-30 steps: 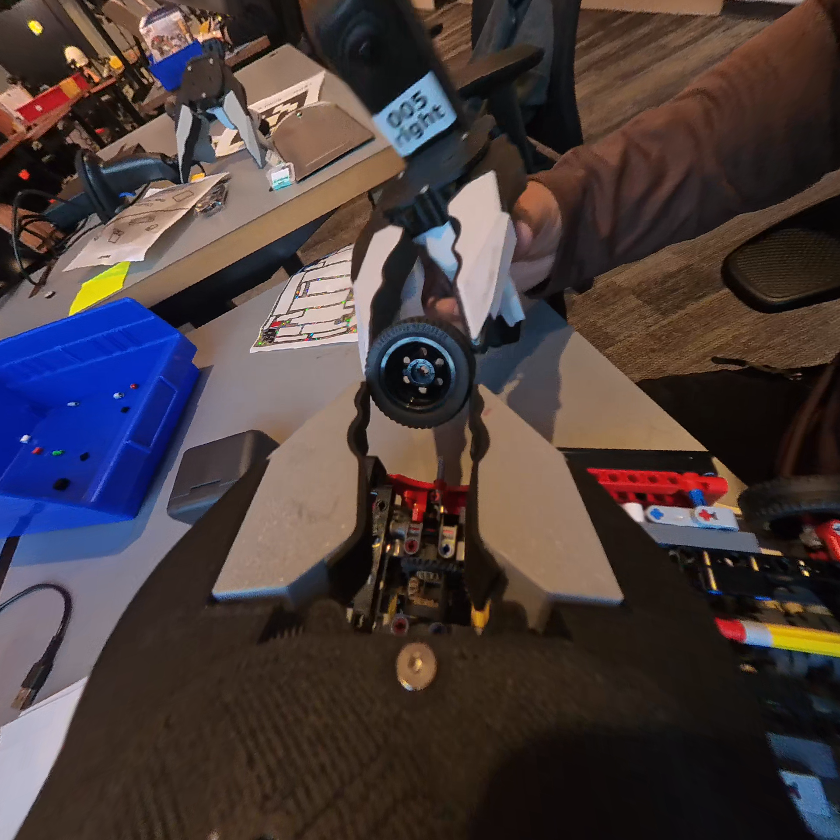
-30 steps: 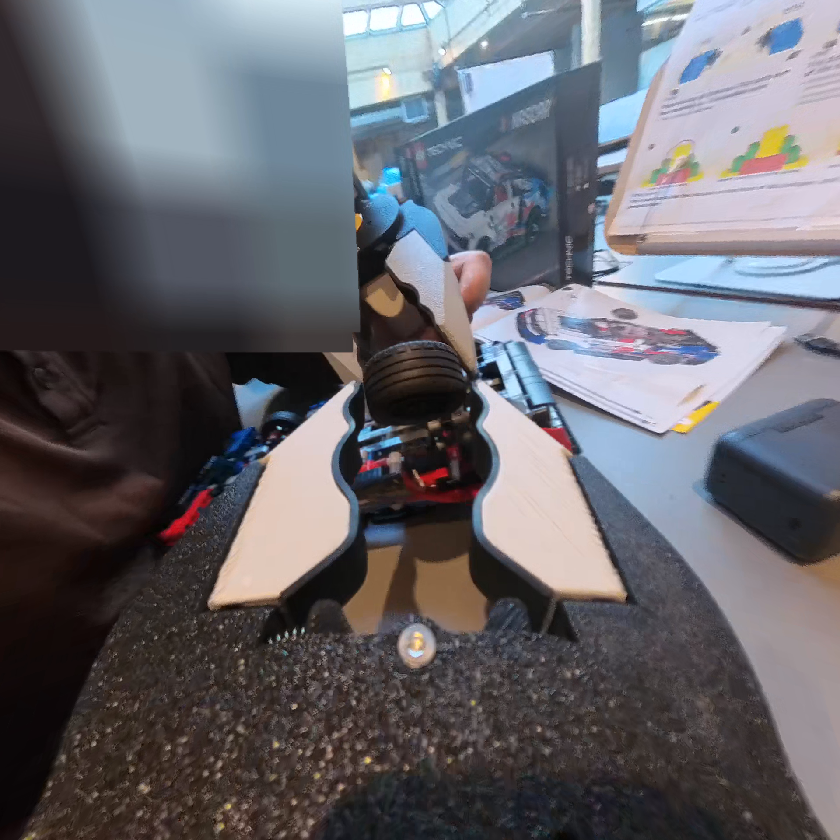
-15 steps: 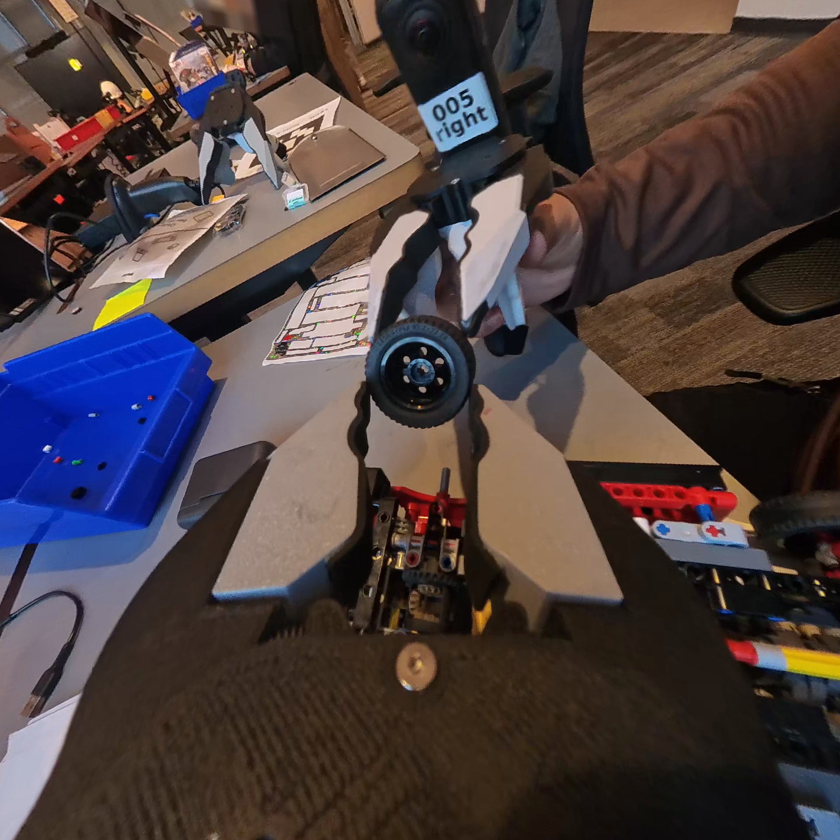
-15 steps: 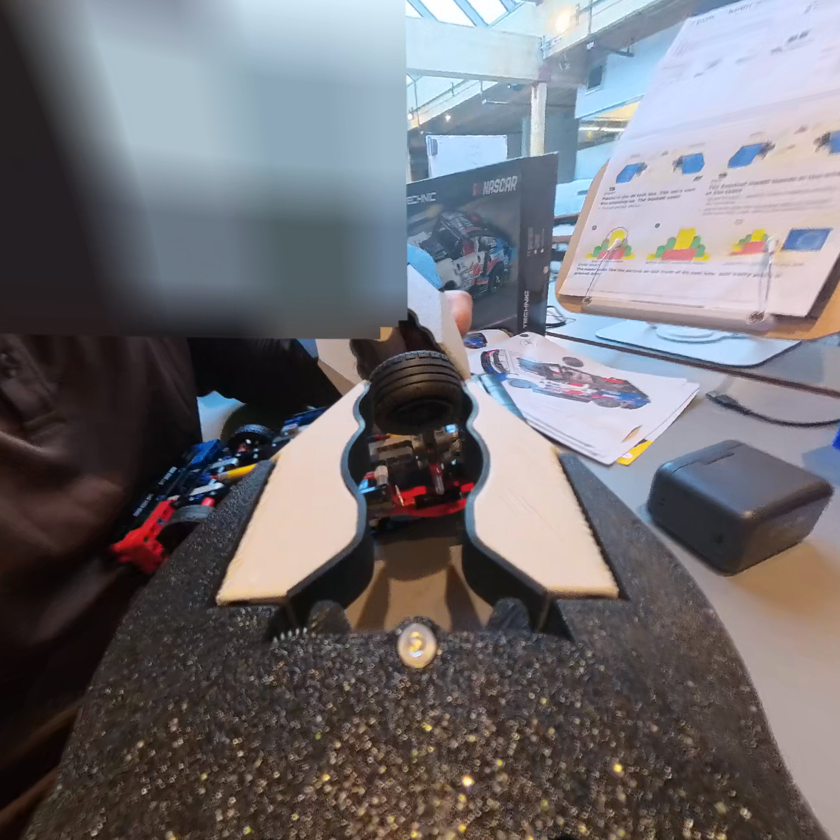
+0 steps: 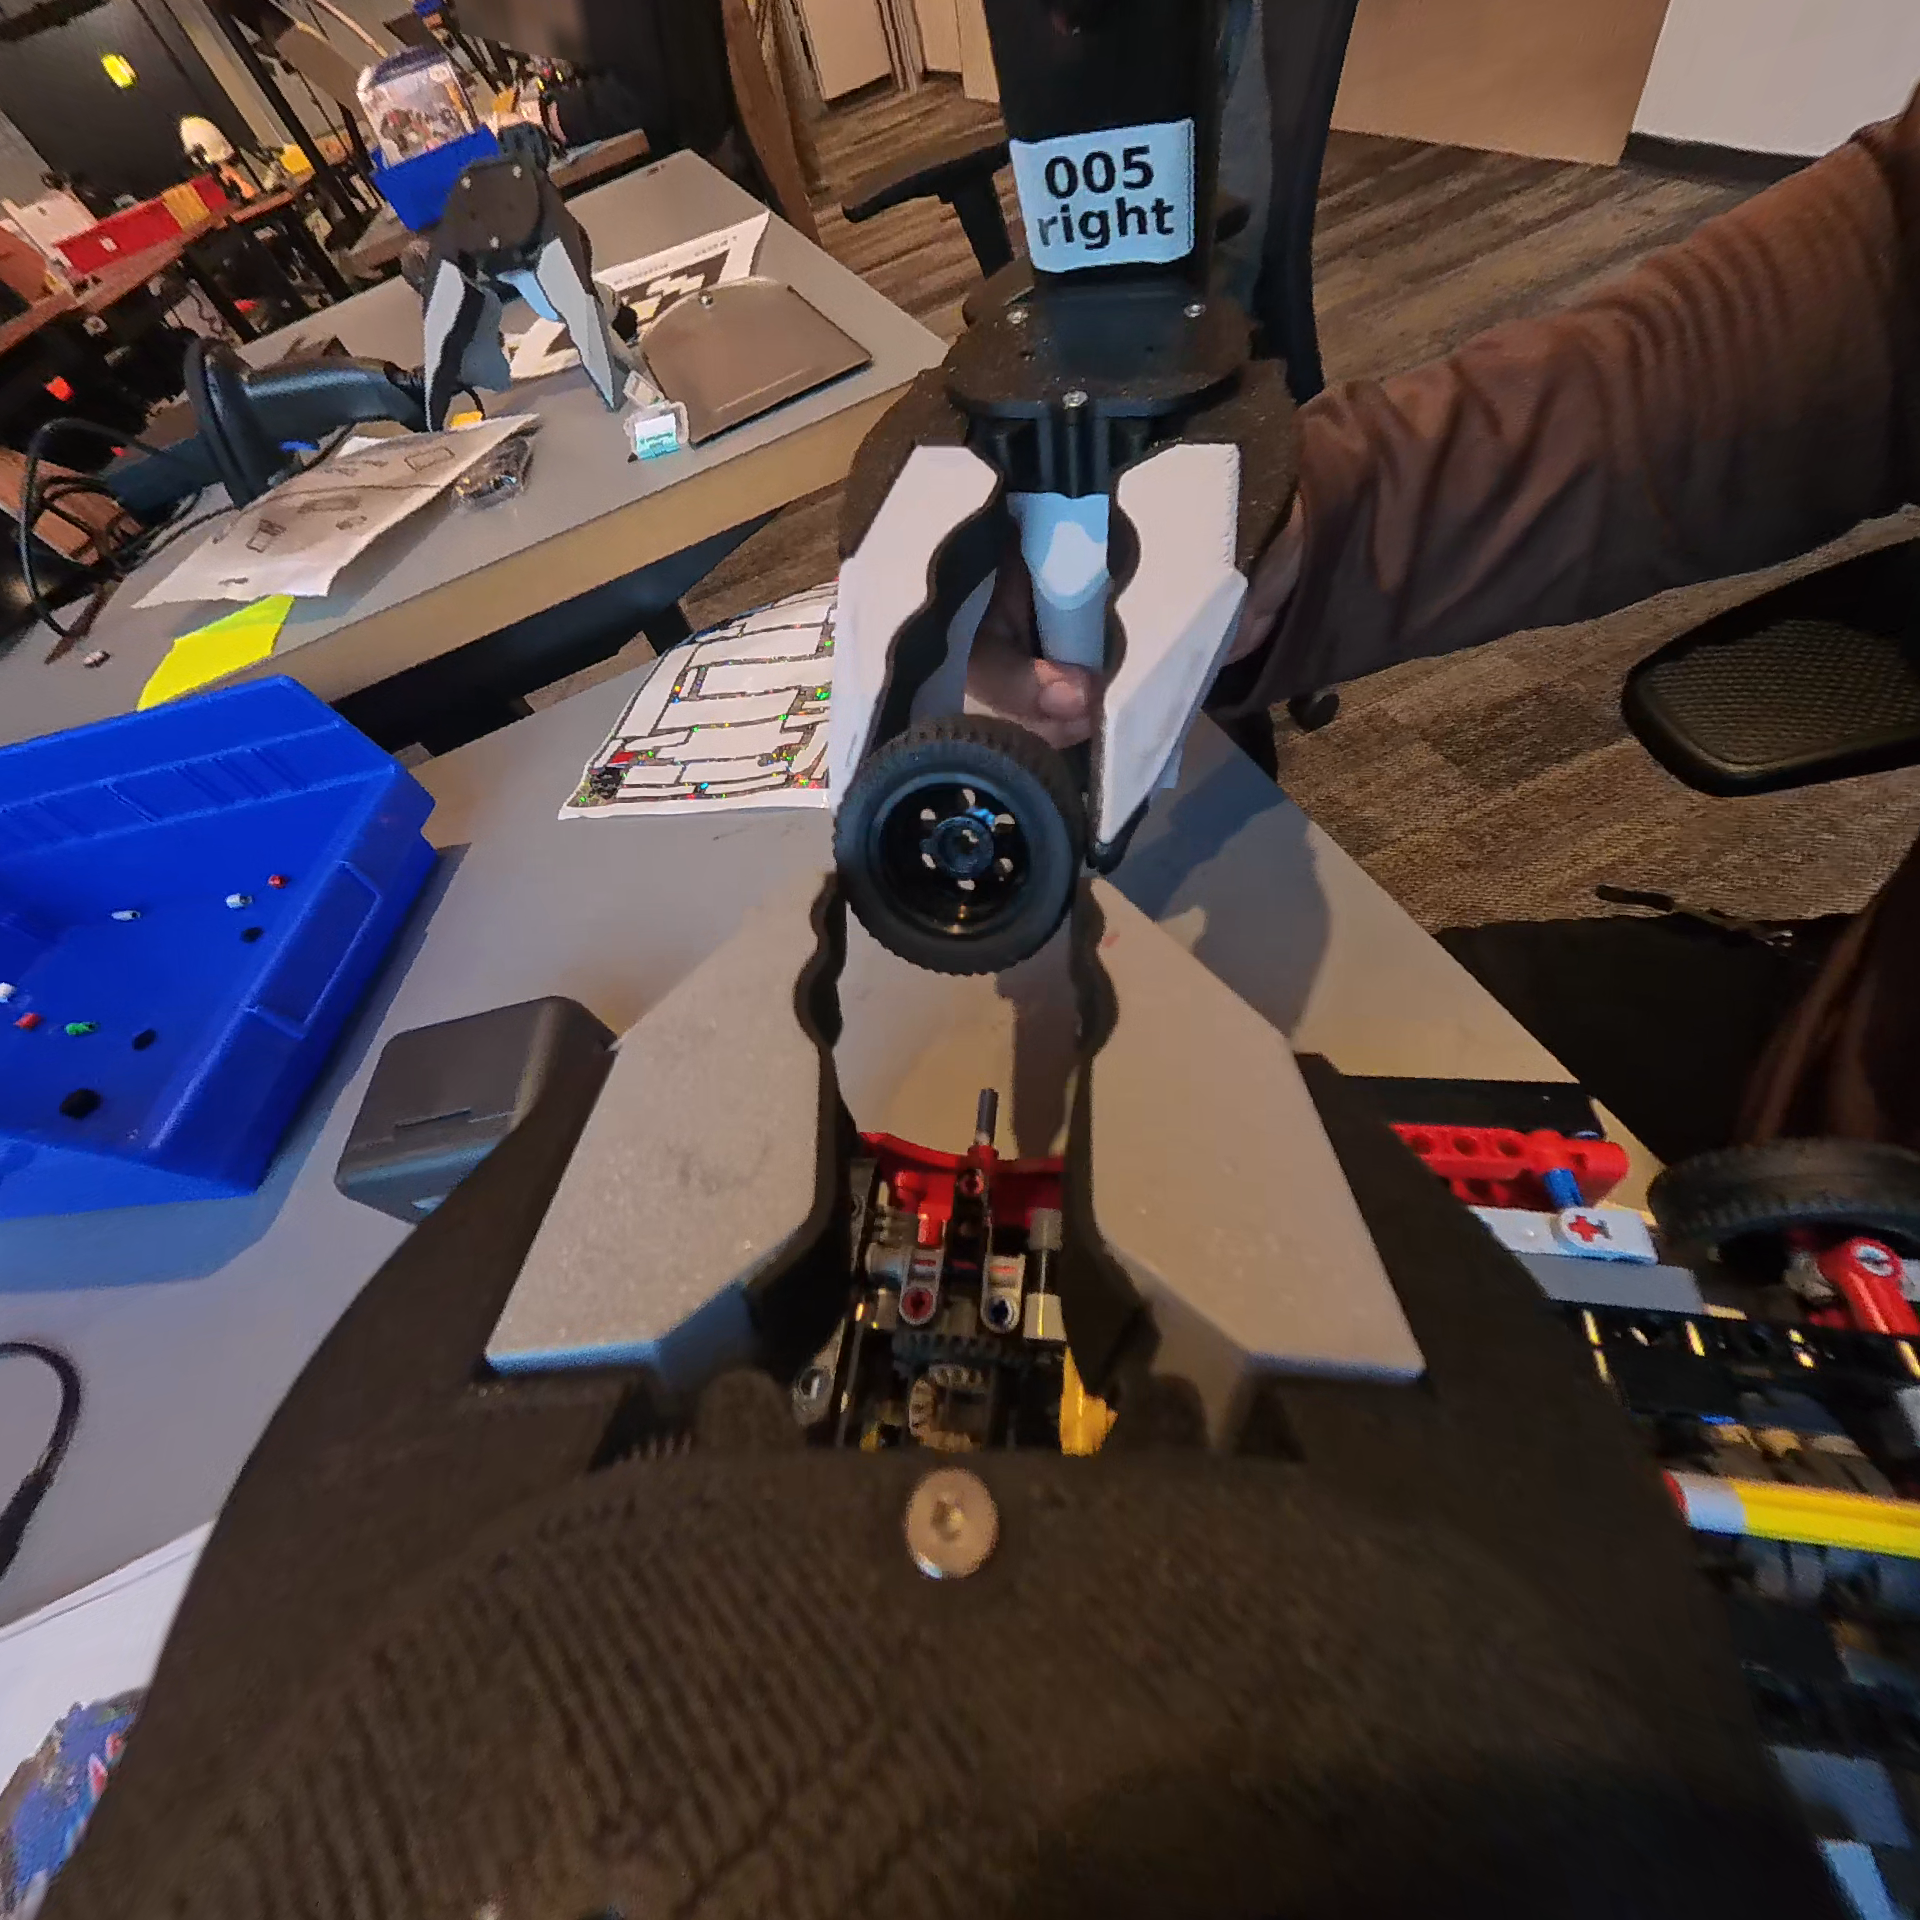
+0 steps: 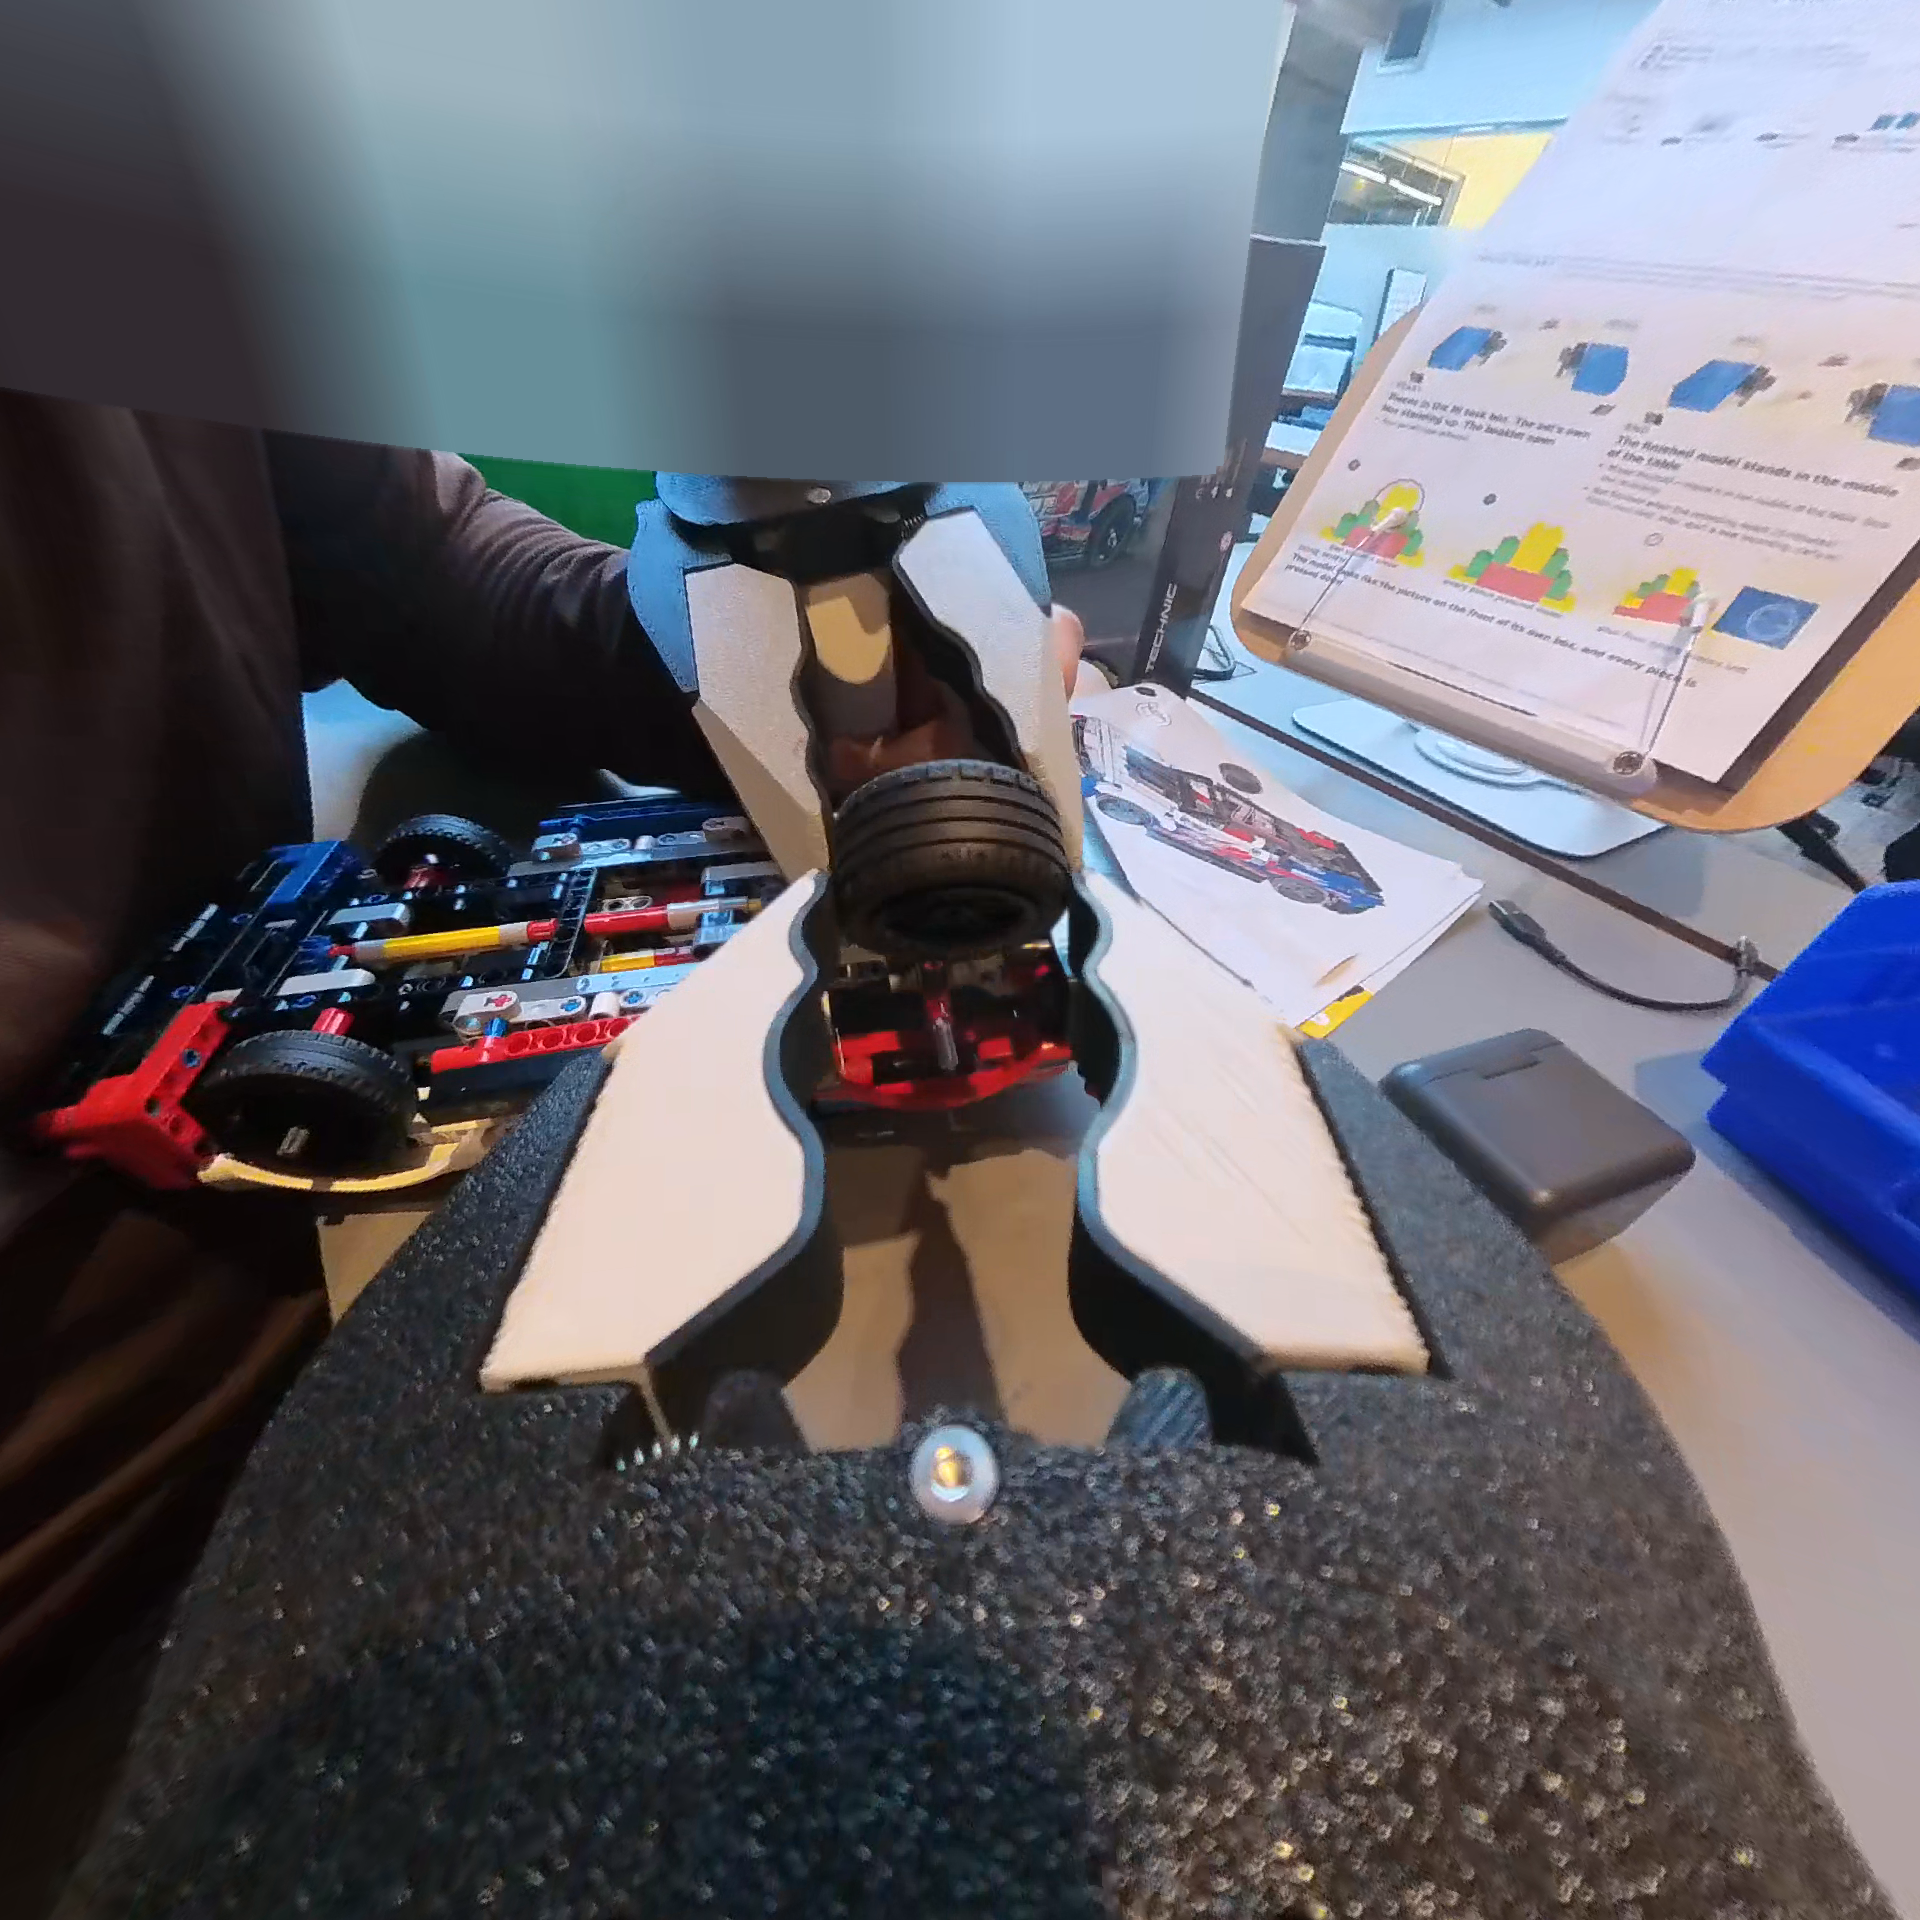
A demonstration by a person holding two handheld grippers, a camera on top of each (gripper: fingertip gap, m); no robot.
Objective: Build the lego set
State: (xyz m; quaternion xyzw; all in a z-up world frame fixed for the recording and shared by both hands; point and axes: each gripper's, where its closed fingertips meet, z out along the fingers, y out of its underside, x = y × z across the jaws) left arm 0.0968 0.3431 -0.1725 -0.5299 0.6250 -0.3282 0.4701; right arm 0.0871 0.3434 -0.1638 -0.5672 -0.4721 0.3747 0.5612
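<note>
A black Lego wheel (image 5: 956, 842) hangs above the table, hub toward the left wrist camera. My left gripper (image 5: 956, 914) has both tips against its lower sides. My right gripper (image 6: 948, 914) comes from the opposite side and also presses its tips on the wheel (image 6: 951, 862). Both look shut on it. The opposite gripper shows in each view, the right one (image 5: 1039, 665) and the left one (image 6: 883, 675). The black, red and blue car chassis (image 6: 499, 956) lies on the table below, with two wheels fitted. A bare axle (image 5: 985, 1112) sticks up from its red end under the wheel.
A blue bin (image 5: 187, 935) with small loose parts and a grey box (image 5: 468, 1091) sit to the left. A printed sheet (image 5: 717, 717) lies beyond. In the right wrist view an instruction booklet (image 6: 1247, 862), a stand with a sheet (image 6: 1610, 468) and a cable (image 6: 1621, 977) lie to the right. Left and right tips are no more than a few centimetres apart.
The right gripper has swung from tilted to upright in the left wrist view. The wheel stays between both sets of tips. The right wrist view now shows more of the chassis.
</note>
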